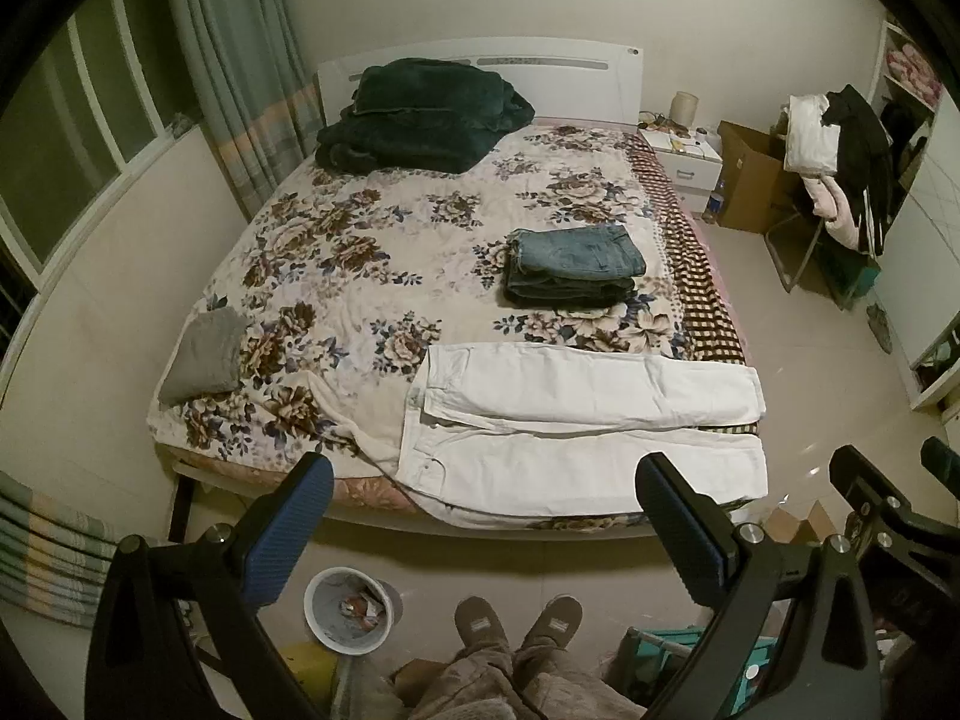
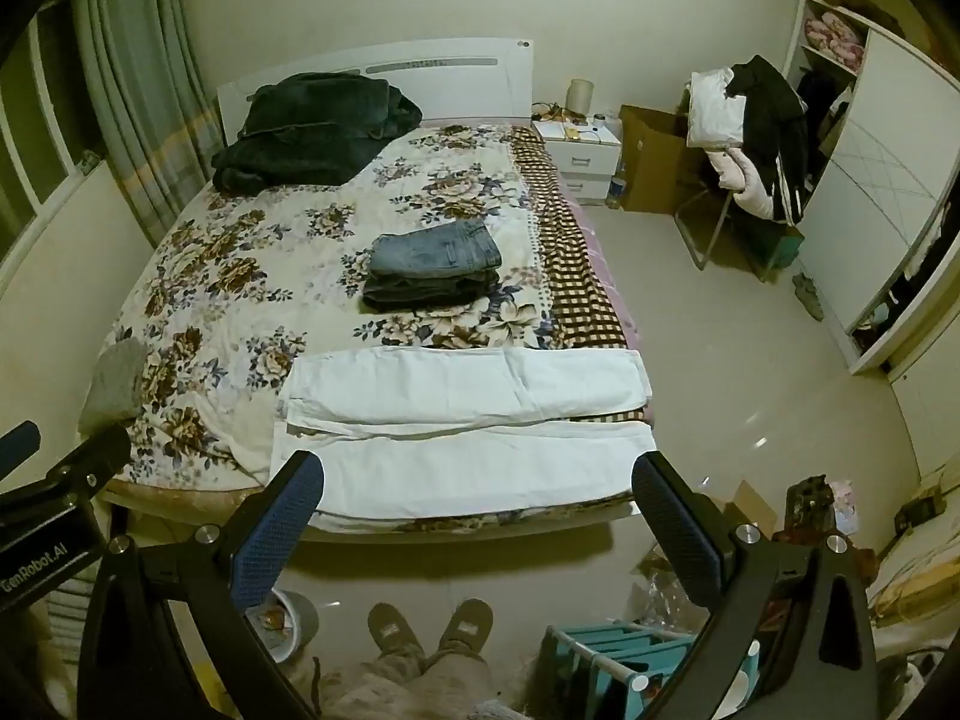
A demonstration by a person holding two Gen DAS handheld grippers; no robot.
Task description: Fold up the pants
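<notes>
A dim bedroom with pale tiled floor, seen from the foot of a wide bed under a cream quilt printed with brown and blue flowers (image 1: 336, 252). Nearest, at the bottom of both frames: the left gripper (image 1: 486, 516) and the right gripper (image 2: 480, 510), each with blue-padded fingers spread wide and holding nothing, poised short of the mattress edge, probably to come down on the garment from the foot side. Just beyond, in the lower centre: long white cotton pants (image 1: 582, 420), spread flat across the bed's near edge, waistband toward the left of frame, cuffs toward the right, the two legs side by side with a narrow gap between them; cloth mostly smooth, so apparently laid out ready and not yet folded. Further up, right of centre: a neat stack of folded blue denim jeans (image 1: 573, 264), seemingly finished work set aside. Farthest, against the white headboard: a heaped dark green plush blanket (image 1: 420, 114).
</notes>
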